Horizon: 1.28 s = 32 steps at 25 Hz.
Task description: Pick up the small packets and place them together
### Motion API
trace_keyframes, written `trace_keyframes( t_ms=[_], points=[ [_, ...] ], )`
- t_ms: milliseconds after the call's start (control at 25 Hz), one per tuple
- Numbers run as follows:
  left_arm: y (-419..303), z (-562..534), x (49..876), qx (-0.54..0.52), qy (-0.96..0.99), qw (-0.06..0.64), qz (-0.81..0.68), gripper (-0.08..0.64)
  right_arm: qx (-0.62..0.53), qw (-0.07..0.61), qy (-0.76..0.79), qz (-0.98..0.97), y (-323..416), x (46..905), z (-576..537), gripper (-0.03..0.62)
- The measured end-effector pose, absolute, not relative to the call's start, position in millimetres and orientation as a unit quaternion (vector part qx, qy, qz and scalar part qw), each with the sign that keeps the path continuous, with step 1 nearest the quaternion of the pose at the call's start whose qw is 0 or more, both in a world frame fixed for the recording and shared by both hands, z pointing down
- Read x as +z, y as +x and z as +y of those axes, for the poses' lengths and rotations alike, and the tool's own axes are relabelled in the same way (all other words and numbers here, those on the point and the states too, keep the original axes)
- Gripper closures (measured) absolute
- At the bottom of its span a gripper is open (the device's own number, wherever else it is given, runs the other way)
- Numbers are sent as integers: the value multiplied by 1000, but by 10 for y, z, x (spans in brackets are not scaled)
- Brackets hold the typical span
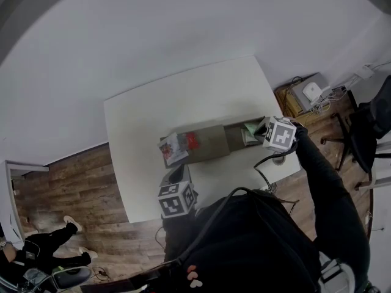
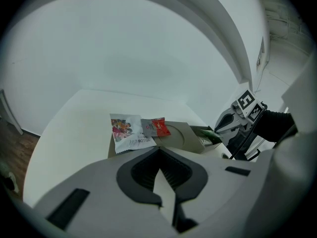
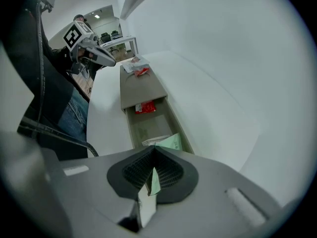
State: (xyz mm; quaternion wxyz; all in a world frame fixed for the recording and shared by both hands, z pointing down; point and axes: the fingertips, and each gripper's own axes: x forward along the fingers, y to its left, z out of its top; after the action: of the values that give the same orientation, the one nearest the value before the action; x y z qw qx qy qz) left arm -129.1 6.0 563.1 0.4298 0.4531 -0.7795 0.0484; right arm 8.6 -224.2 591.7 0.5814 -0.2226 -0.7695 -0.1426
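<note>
A long brown cardboard box (image 1: 211, 144) lies on the white table (image 1: 153, 112). On its closed left end rest a white printed packet (image 1: 173, 150) and a red packet (image 1: 192, 141); the left gripper view shows the white packet (image 2: 128, 132) and red packet (image 2: 159, 127) side by side. My right gripper (image 1: 261, 130) is at the box's open right end, shut on a green packet (image 3: 171, 143) whose edge runs between the jaws (image 3: 153, 157). Another red packet (image 3: 145, 107) lies inside the open part. My left gripper (image 1: 177, 176) hovers near the table's front edge, shut and holding nothing (image 2: 158, 155).
An office chair (image 1: 360, 133) and a grey device with cables (image 1: 311, 91) stand on the wooden floor right of the table. A person's legs (image 1: 52, 243) show at lower left. A black cable (image 1: 266, 163) hangs by the table's front right edge.
</note>
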Motion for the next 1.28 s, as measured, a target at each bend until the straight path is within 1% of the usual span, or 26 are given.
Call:
trace_keyframes(
  t_ms=[160,600,960,1280],
  points=[
    [-1263,50,5633,49,456,429,-779,560,-126,568,-213,-785,88,5821,-2236,590],
    [-1247,55,5592,50,458,426,-778,560,-132,518,-199,-822,-86,5433,-2174,589],
    [-1263,139,5579,47,449,426,-784,561,-131,441,-204,-864,-522,5085,-1978,590],
    [-1266,293,5568,38,430,427,-795,560,-154,408,-239,-868,-875,4990,-1681,590]
  ],
)
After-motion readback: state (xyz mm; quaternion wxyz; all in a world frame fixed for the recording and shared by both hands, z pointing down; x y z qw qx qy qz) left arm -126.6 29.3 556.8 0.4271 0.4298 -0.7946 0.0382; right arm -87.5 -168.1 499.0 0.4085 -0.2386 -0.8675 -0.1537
